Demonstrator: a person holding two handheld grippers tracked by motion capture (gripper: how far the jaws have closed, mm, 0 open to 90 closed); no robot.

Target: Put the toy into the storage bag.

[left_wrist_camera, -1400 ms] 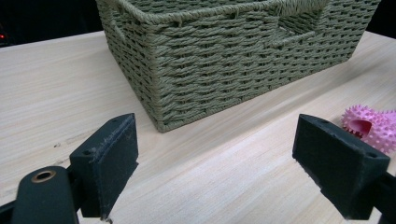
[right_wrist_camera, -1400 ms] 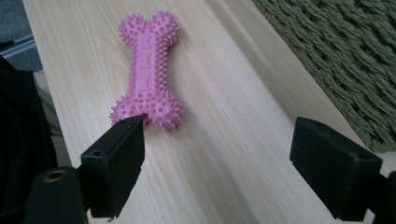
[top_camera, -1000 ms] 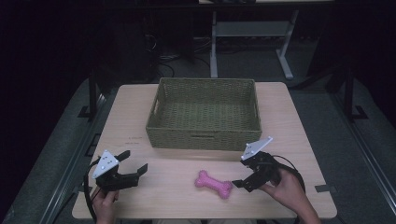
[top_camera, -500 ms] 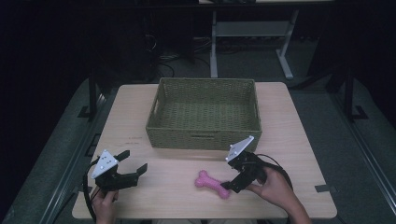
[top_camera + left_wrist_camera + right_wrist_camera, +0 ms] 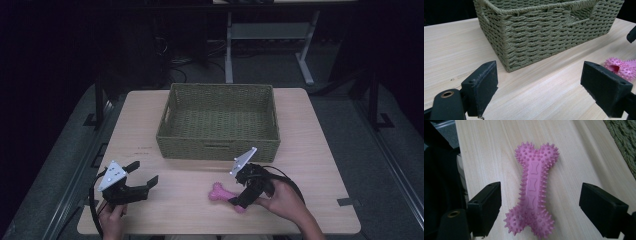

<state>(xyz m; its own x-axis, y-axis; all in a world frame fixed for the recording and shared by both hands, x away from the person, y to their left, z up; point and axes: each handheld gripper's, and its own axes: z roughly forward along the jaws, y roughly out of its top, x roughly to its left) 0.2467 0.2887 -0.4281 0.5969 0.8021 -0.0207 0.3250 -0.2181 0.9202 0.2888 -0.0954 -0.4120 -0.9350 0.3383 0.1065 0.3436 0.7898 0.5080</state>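
Right gripper [image 5: 242, 196]: we hold its 2 jaws spread wide, 1 on each side of the pink spiky bone toy [image 5: 533, 190], not touching it.
Bone toy: flat on the table [image 5: 310, 150], near the woven basket [image 5: 218, 146].
Left gripper [image 5: 142, 176]: jaws released, grasping nothing, well apart from the toy.

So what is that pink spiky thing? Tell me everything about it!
It is a pink bone-shaped rubbery toy, covered all over with small soft-looking spikes, with three little bone shapes pressed into its narrow middle and a rounded, two-lobed knob at each end. It lies flat on the pale wooden table, in front of the green woven basket. The right tongs are open, one black jaw on each side of it, not touching it yet.
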